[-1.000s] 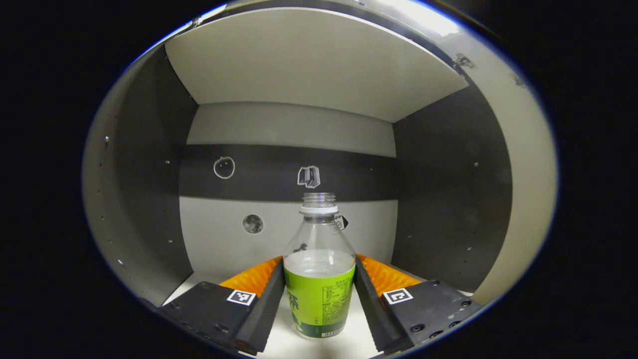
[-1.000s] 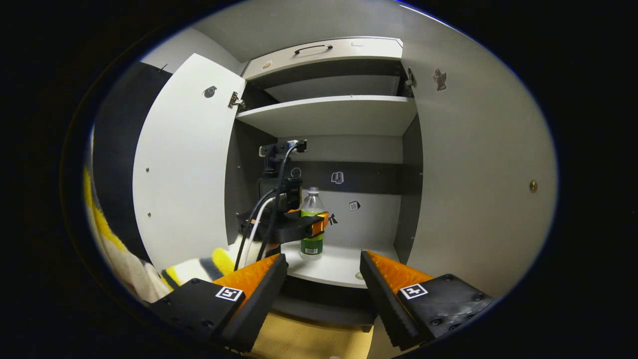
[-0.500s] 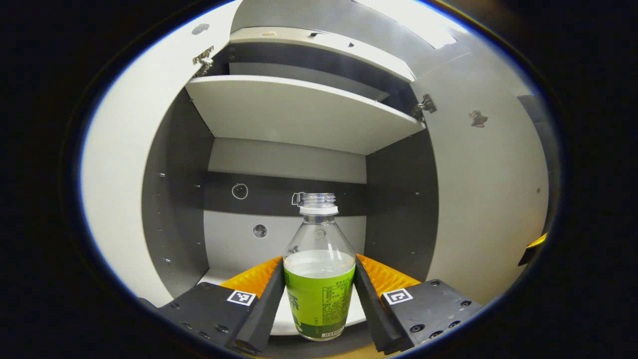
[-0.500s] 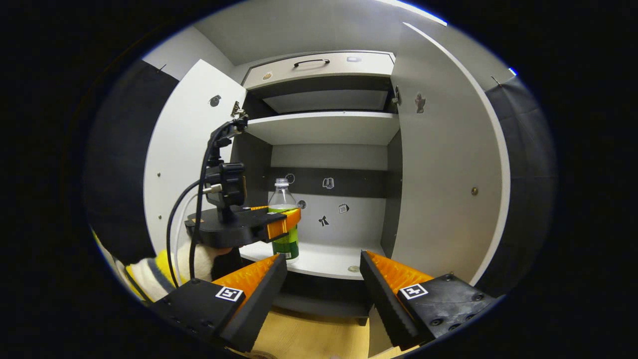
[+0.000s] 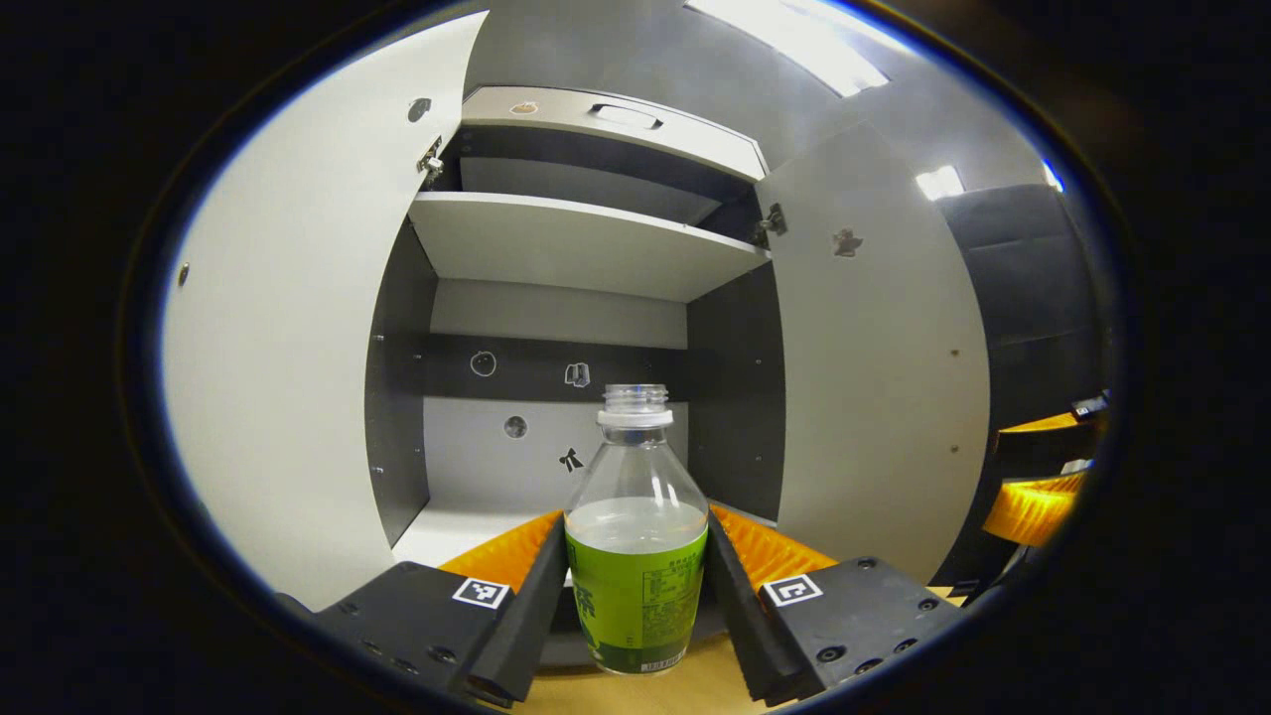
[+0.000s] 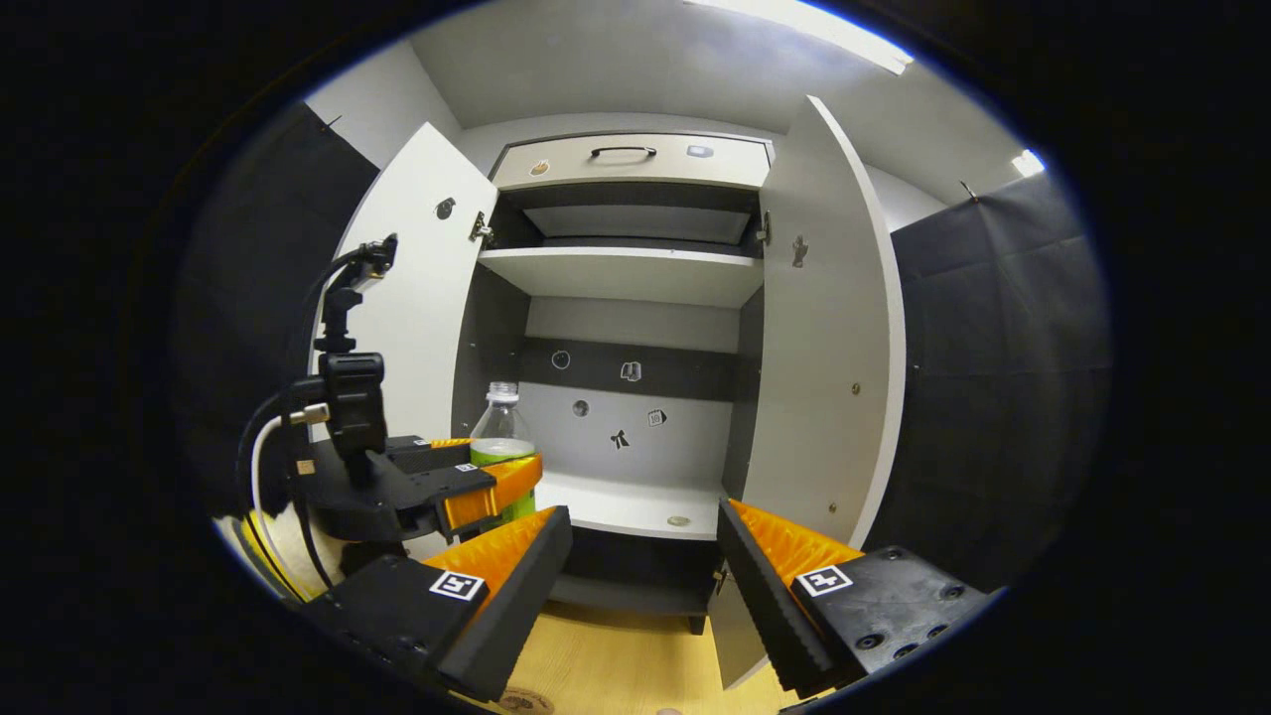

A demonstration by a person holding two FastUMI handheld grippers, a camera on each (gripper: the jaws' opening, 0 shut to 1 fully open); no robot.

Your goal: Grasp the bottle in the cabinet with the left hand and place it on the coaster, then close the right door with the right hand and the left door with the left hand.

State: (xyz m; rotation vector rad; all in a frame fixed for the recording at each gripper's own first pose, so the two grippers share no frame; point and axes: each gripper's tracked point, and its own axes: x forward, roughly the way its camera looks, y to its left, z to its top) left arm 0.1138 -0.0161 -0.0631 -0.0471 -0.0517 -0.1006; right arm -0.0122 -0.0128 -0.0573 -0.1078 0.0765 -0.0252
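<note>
A clear, capless bottle with a green label and pale liquid is held in my left gripper, both fingers pressing its sides. It hangs in front of the open cabinet, above the wooden surface. In the right gripper view the same bottle and the left gripper sit at lower left, outside the cabinet. My right gripper stands open with nothing between its fingers, facing the cabinet's lower shelf. The left door and right door are both swung wide.
A closed drawer with a dark handle tops the cabinet, above an upper shelf. A small round object lies on the lower shelf's front. Light wood surface spreads below. Part of the right gripper shows at the left gripper view's right edge.
My left gripper has drawn the bottle back out of the cabinet, off the lower shelf, and to the left. The right gripper has also pulled back, so both whole doors show.
</note>
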